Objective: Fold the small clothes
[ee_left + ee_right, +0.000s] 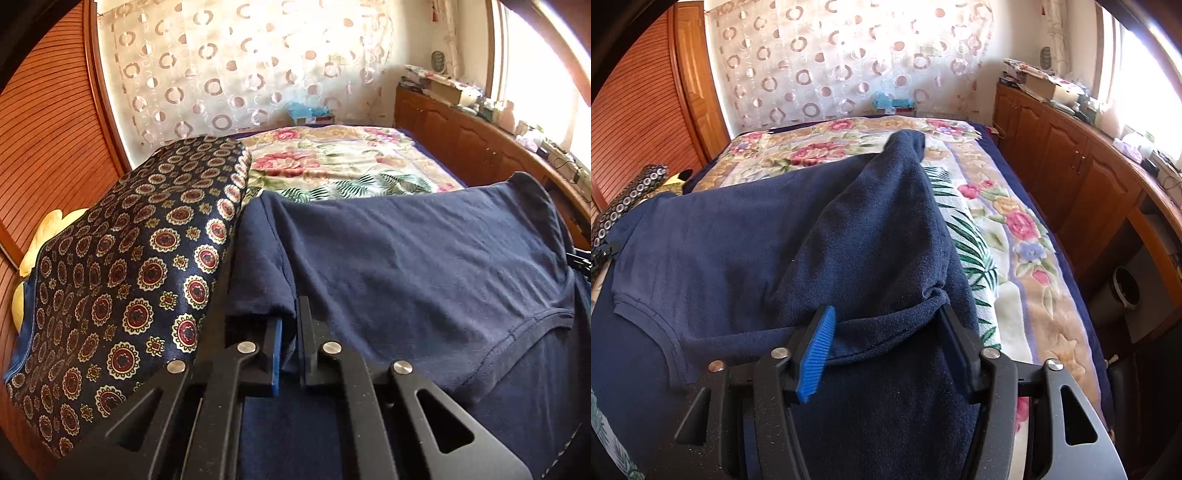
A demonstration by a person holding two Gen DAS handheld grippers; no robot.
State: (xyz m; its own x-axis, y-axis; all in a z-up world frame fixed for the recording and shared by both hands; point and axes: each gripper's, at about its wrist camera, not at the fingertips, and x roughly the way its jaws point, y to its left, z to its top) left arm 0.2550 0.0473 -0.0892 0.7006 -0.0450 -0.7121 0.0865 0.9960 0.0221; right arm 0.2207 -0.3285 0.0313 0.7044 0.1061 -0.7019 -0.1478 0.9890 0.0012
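Note:
A navy T-shirt [406,258] lies spread across the bed, neckline toward me. In the left wrist view my left gripper [290,321] is shut on a fold of the shirt's edge beside the sleeve, and cloth hides the fingertips. In the right wrist view the navy T-shirt [738,240] rises in a ridge along its other sleeve. My right gripper [886,314] holds a thick bunch of that sleeve cloth. The cloth fills the gap between the blue ribbed pad [816,350] and the black finger opposite it.
A floral blanket [1004,229] covers the bed under the shirt. A dark medallion-patterned cushion [129,277] stands close on the left, with a yellow plush [48,232] behind it. Wooden cabinets [1071,166] with clutter on top run along the right. A curtain hangs at the far wall.

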